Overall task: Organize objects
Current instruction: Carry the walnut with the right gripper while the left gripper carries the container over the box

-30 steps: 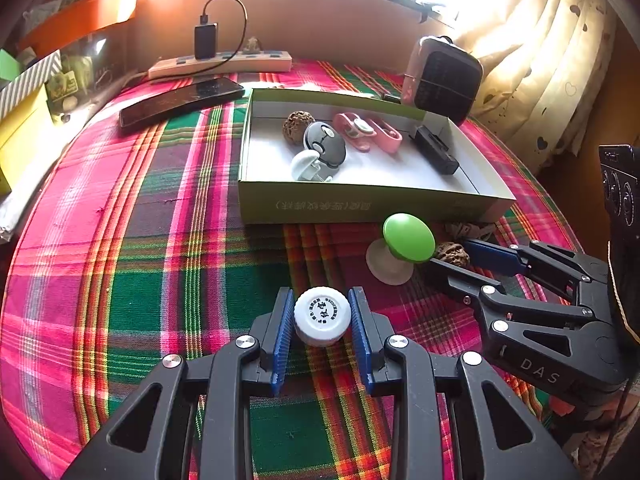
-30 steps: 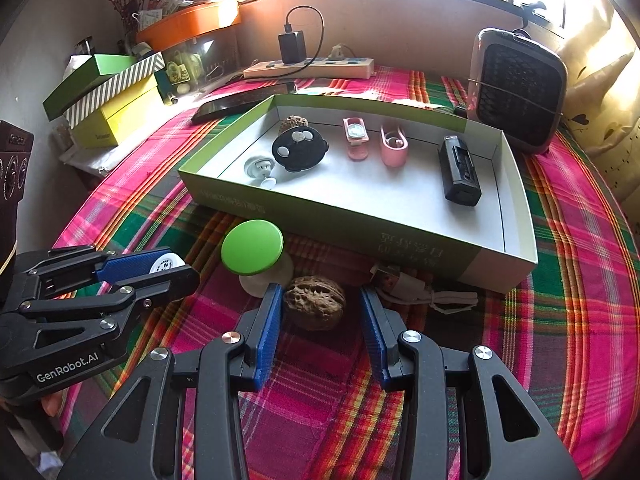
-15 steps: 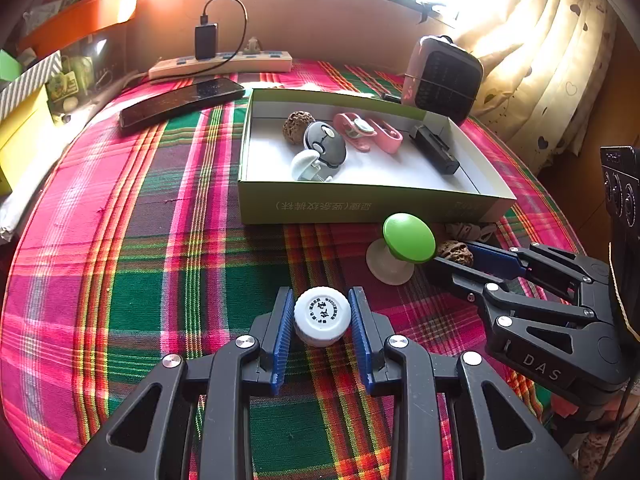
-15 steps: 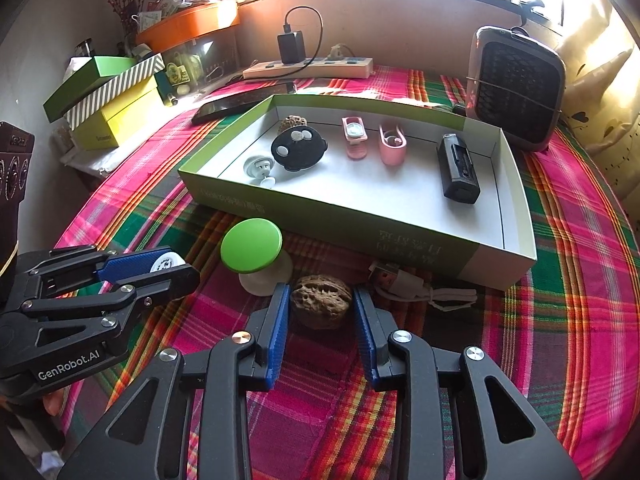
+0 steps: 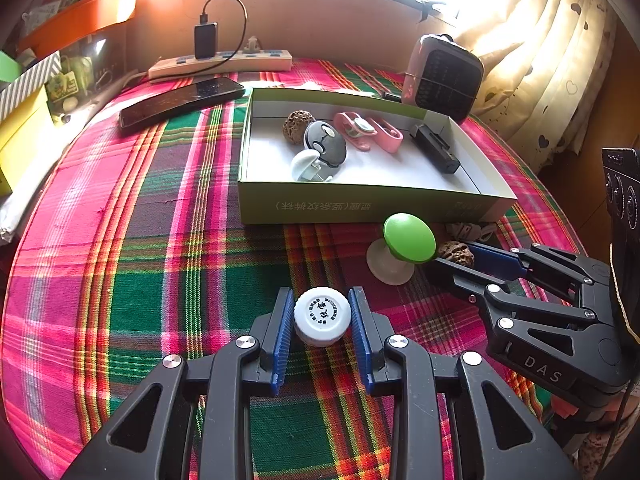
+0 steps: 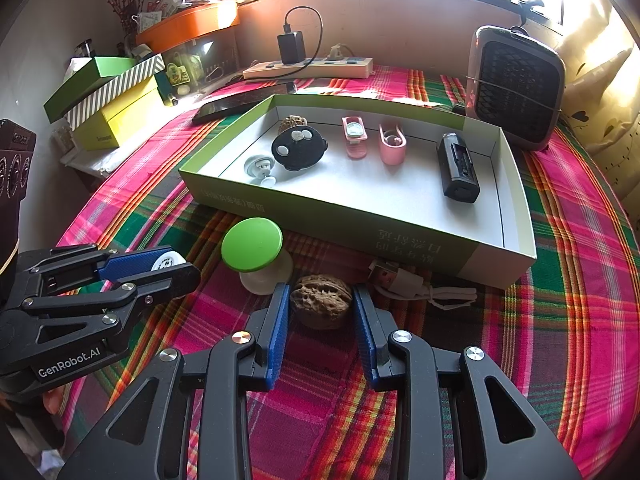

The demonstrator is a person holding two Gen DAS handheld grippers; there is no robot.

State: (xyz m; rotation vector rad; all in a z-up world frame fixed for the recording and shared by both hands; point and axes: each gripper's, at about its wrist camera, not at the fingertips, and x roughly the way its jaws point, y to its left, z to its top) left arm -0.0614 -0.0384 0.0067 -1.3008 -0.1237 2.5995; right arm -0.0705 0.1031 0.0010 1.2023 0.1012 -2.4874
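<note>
Blue pads of the left gripper [image 5: 322,320] press on both sides of a white bottle cap [image 5: 322,316], so from its own camera that claw looks clamped on the cap, low over the plaid tablecloth [image 5: 140,264]. Beyond it sits the green cardboard tray [image 5: 360,204], already holding a walnut, a round dark gadget, pink clips and a black block. To the right, near the tray's front wall, a green-topped knob [image 5: 409,237] stands on its pale base, and the right gripper reaches in just behind it.

From the right camera, the right gripper [image 6: 321,308] is narrowed around a walnut [image 6: 321,306] on the cloth; its pads sit at the shell's flanks, the left one touching or nearly so, and I cannot say the grip is firm. A white USB cable [image 6: 420,286] lies just right of the nut, against the tray. The left gripper shows at far left with the cap in its jaws.

I'd judge this the pick-up step for both hands. Next, each needs a secure hold, a lift clear of the tray wall, and a drop onto the tray's bare white floor.
</note>
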